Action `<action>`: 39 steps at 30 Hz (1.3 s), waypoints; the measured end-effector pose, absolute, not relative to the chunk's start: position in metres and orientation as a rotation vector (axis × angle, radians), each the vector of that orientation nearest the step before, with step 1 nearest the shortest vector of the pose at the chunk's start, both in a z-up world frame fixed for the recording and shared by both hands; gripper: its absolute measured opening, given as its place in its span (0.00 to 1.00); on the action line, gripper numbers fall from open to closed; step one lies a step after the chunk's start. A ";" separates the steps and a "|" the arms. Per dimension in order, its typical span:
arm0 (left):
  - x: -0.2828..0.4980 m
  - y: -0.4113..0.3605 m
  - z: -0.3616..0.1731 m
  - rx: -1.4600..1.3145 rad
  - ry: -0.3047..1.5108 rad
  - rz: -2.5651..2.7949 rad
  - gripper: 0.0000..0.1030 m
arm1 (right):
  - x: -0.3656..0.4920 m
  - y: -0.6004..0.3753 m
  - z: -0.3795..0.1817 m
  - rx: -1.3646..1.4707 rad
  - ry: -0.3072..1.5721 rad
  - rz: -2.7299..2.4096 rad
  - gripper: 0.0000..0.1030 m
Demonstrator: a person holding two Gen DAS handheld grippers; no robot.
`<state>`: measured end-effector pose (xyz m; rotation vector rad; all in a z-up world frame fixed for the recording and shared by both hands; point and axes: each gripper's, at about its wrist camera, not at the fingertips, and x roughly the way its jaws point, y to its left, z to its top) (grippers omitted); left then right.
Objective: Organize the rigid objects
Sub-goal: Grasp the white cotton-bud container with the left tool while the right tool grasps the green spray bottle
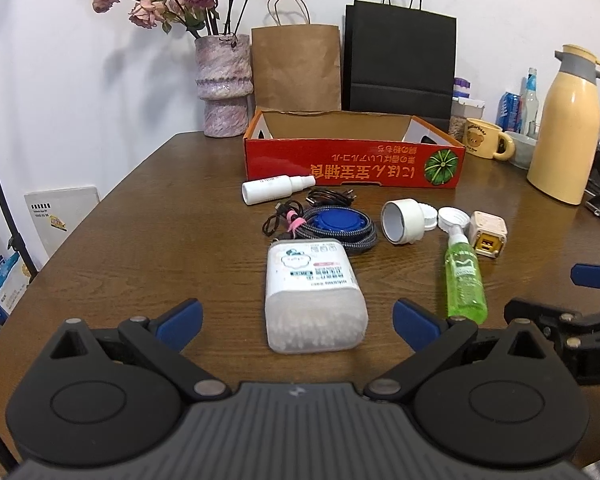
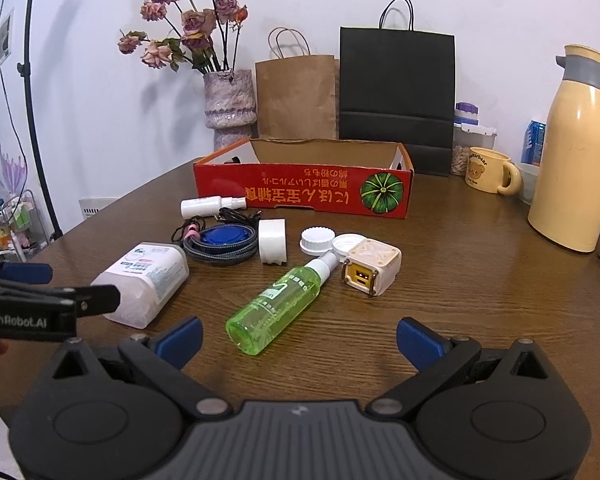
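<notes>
Both grippers, left gripper (image 1: 298, 320) and right gripper (image 2: 299, 338), had jaws wide and empty, the cotton swab box (image 1: 314, 300) lay between the left fingers, so closing squarely on its flat sides seemed best

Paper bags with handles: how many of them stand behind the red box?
2. The brown paper bag stands beside the vase, and the black paper bag stands to its right. Both rise behind the red box. Others may be hidden.
</notes>
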<state>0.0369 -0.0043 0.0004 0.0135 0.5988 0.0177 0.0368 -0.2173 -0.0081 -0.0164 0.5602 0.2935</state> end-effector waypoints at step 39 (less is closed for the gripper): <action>0.126 0.007 -0.026 -0.092 0.774 0.086 0.64 | 0.115 -0.184 -0.027 -0.082 0.686 0.245 1.00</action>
